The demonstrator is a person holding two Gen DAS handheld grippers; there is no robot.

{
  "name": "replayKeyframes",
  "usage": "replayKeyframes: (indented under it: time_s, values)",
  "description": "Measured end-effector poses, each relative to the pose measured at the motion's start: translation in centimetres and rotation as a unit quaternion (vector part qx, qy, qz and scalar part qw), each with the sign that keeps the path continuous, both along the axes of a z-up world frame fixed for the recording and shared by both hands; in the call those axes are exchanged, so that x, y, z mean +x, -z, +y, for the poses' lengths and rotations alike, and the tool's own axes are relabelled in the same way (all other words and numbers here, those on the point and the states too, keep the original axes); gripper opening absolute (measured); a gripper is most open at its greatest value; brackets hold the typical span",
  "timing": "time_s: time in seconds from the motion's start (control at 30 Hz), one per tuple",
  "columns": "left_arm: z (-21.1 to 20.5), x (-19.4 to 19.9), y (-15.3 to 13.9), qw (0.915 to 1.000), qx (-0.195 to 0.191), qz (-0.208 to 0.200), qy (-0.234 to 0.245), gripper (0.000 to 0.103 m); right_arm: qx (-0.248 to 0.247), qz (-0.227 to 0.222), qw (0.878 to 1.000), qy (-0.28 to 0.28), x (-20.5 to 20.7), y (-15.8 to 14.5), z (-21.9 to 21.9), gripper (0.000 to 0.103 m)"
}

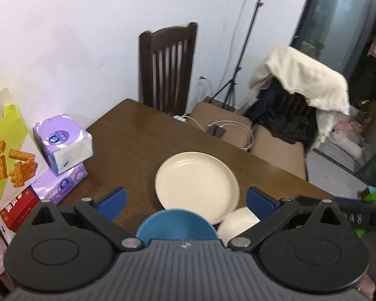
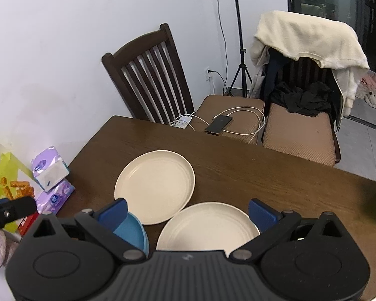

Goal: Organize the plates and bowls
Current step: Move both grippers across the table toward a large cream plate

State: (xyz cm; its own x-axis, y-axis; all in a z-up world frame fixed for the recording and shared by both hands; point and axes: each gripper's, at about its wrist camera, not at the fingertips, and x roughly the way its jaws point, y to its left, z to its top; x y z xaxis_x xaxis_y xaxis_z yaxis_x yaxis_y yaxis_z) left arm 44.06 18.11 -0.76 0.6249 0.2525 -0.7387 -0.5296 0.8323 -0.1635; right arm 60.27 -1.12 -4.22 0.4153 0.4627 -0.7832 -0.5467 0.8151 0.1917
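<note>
1. Nearest the cameras, a round blue bowl point(image 1: 176, 224) sat on the dark brown wooden tabletop point(image 1: 127, 140), its inside mostly hidden by the gripper bodies.
2. Just beside it lay a round cream plate point(image 2: 208, 228), smooth and empty, with a second, larger-looking round cream plate point(image 2: 155, 186) just behind; the farther plate's edge overlapped the nearer plate's rim.
3. The left hand-held gripper point(image 1: 186, 200) hovered above the blue bowl with its blue-padded fingers spread wide, clamping nothing.
4. The right hand-held gripper point(image 2: 188, 213) hung over the nearer cream plate, fingers likewise wide apart and empty.
5. At the tabletop's left edge were two stacked purple tissue packs point(image 1: 62, 150) and a yellow-green snack box point(image 1: 5, 150).
6. Beyond stood a dark slatted wooden chair point(image 2: 150, 75) and a black phone point(image 2: 218, 124) with white cables on a tan cushioned seat point(image 2: 238, 107).
</note>
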Motion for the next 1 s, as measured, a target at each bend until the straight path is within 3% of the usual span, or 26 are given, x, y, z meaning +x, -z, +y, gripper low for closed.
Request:
replayKeyframes:
  time_s: [0.37, 0.83, 1.0]
  values:
    - [6.9, 6.6, 5.4, 0.9990, -0.029, 0.030, -0.014, 0.103, -0.040, 0.050, 0.998, 0.025, 5.1, 4.4, 4.8, 0.103]
    - [11.2, 11.4, 11.2, 0.9970, -0.037, 0.066, -0.014, 0.103, -0.061, 0.063, 0.996, 0.029, 9.4, 9.4, 9.3, 0.101]
    - [12.3, 12.3, 13.2, 0.9959, -0.042, 0.079, -0.012, 0.101, -0.065, 0.071, 0.995, 0.031, 10.1, 11.3, 10.1, 0.091]
